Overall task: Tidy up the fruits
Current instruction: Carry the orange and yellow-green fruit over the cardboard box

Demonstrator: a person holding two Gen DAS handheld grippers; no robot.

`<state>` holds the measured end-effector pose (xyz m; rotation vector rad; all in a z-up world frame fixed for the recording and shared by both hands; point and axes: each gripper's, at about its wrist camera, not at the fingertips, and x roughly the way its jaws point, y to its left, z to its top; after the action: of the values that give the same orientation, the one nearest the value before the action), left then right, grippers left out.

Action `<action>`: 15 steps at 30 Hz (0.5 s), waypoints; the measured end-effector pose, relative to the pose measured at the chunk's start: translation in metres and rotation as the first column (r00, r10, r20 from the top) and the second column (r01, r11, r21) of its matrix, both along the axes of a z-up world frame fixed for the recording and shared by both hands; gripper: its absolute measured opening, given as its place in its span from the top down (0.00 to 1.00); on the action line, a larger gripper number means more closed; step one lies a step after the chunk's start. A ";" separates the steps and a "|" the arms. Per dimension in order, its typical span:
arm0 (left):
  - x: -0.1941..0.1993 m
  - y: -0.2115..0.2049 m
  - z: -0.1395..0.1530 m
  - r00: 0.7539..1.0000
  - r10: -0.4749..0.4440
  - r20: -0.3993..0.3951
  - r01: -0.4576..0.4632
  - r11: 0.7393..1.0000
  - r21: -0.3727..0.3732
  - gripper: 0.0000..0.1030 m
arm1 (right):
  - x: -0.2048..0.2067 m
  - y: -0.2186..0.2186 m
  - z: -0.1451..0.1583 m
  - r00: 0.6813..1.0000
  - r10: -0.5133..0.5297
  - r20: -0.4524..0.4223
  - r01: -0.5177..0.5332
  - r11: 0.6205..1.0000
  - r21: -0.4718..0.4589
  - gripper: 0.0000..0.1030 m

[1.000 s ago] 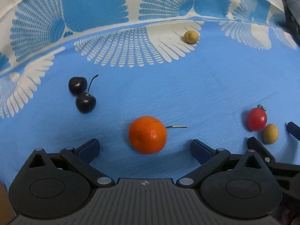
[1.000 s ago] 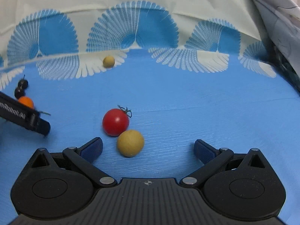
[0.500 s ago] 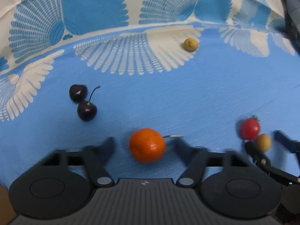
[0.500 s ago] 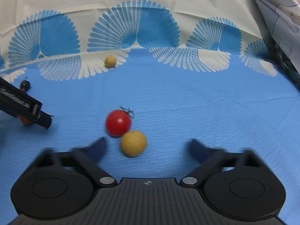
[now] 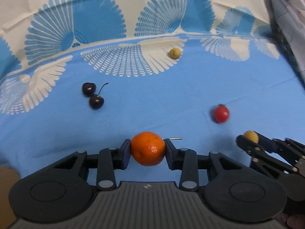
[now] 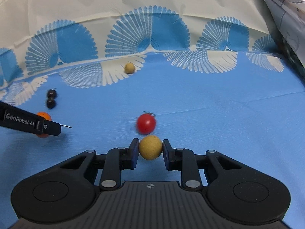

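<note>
An orange [image 5: 147, 148] sits between the pads of my left gripper [image 5: 147, 153]; its jaws are still closing and both pads press on the fruit, which hangs above the blue cloth [image 5: 171, 99]. My right gripper [image 6: 150, 150] is shut on a round tan-yellow fruit [image 6: 150, 147], also raised off the cloth. A red cherry tomato [image 6: 146, 124] lies just beyond it. In the right wrist view the left gripper [image 6: 47, 127] shows at the left edge with the orange [image 6: 44, 115] partly hidden behind it.
Two dark cherries [image 5: 93, 95] lie left of centre. A second tan-yellow fruit [image 5: 175, 53] rests far back on the white fan pattern. A thin loose stem [image 5: 175, 139] lies beside the orange. Crumpled fabric [image 6: 286, 19] rises at the right edge.
Both grippers went from wide open to closed, the left on the orange, the right on the tan-yellow fruit. Both have risen off the cloth with their fruit; the tomato stayed down.
</note>
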<state>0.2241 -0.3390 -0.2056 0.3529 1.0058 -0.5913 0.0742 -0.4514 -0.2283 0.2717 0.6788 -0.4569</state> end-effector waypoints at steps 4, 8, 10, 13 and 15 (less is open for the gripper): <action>-0.028 0.028 0.028 1.000 0.011 0.004 -0.011 1.000 -0.023 0.60 | -0.019 0.023 0.021 1.000 0.022 0.009 -0.022 0.998 0.055 0.74; -0.054 0.061 0.055 0.999 0.037 0.006 -0.037 0.998 -0.043 0.60 | -0.042 0.054 0.046 0.998 0.053 0.034 -0.056 0.994 0.092 0.74; -0.067 0.077 0.069 0.999 0.049 0.012 -0.048 0.998 -0.046 0.60 | -0.053 0.069 0.057 0.996 0.070 0.051 -0.075 0.992 0.101 0.73; -0.086 0.103 0.090 0.997 0.074 0.031 -0.072 0.996 -0.052 0.60 | -0.071 0.092 0.075 0.993 0.093 0.078 -0.102 0.988 0.118 0.73; -0.098 0.122 0.105 0.995 0.092 0.039 -0.089 0.994 -0.063 0.60 | -0.084 0.107 0.087 0.990 0.103 0.098 -0.115 0.985 0.130 0.73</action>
<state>0.1262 -0.2165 -0.1005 0.2630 0.9561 -0.5297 -0.0094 -0.3444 -0.1409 0.3793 0.6325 -0.2926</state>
